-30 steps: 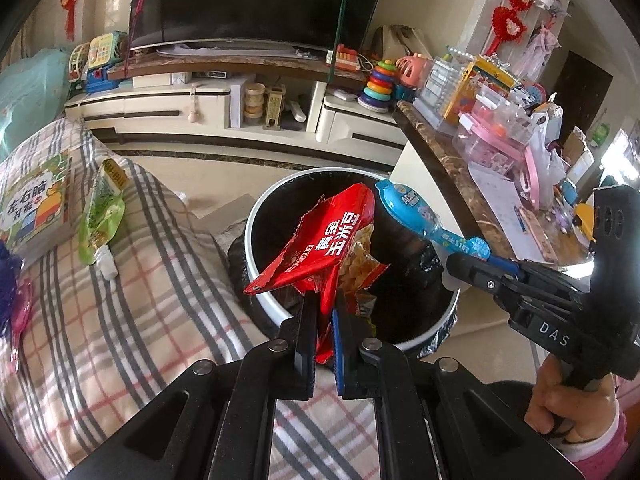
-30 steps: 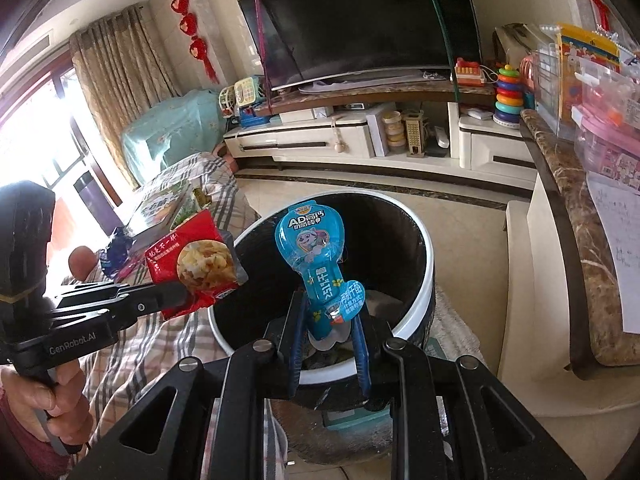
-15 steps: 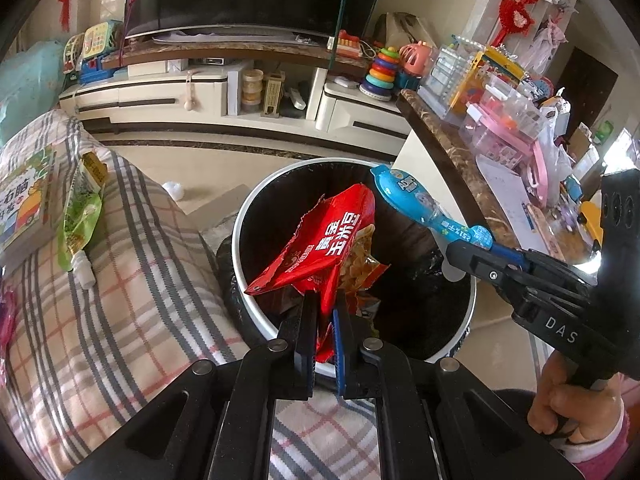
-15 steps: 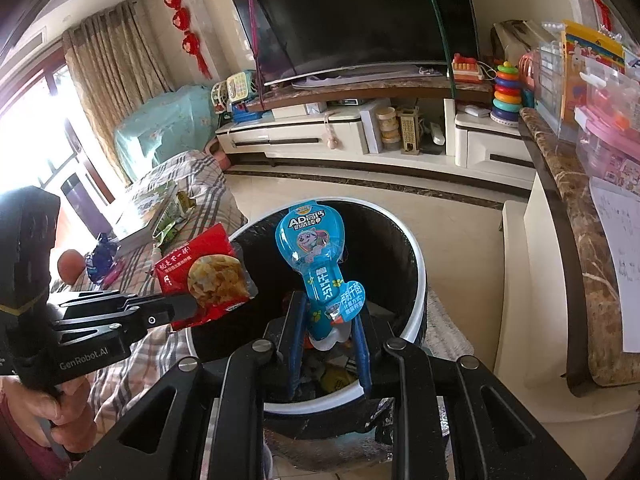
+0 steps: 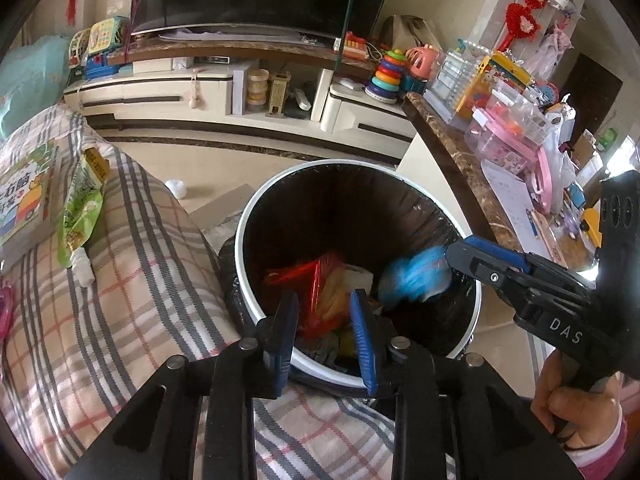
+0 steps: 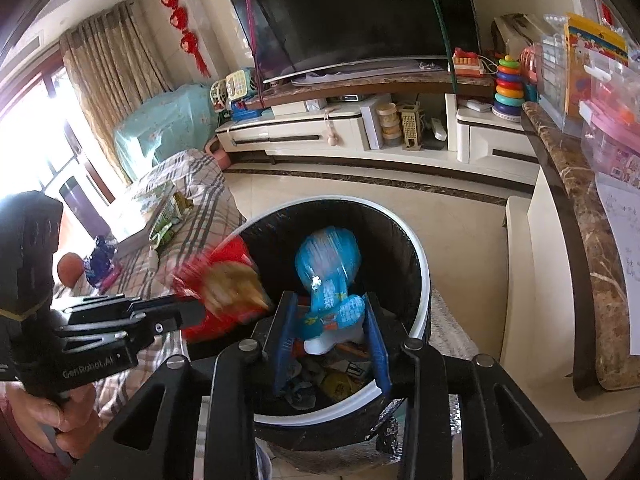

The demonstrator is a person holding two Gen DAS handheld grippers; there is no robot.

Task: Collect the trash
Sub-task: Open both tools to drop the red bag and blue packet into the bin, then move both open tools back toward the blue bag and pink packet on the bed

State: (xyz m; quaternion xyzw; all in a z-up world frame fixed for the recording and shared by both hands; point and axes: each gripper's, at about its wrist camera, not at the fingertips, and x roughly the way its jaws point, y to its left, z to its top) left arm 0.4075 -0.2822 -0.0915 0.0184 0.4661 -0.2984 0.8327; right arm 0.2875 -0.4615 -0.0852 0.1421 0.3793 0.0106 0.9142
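The trash bin [image 5: 247, 240] has a white rim and a black liner and sits just ahead of both grippers. My left gripper [image 5: 324, 300] hangs over its near edge with its jaws opening. A red snack bag [image 5: 320, 276] drops blurred between them, free of the pads. In the right wrist view my right gripper [image 6: 331, 306] is over the bin [image 6: 425, 280] too, with its jaws opening. The blue pouch [image 6: 328, 264] slips down between them, blurred. Each gripper shows in the other's view: the right gripper [image 5: 454, 258] and the left gripper [image 6: 196, 310].
A sofa under a plaid blanket [image 5: 120, 280] lies left of the bin, with a green pouch [image 5: 78, 216] and a book [image 5: 24, 196] on it. A marble counter [image 5: 452, 152] crowded with toys stands to the right. The TV stand [image 5: 200, 92] runs along the back wall.
Both pairs of jaws have parted. The red bag and the blue pouch, held upright before, now fall blurred into the bin. Both hands moved slightly further over the bin.
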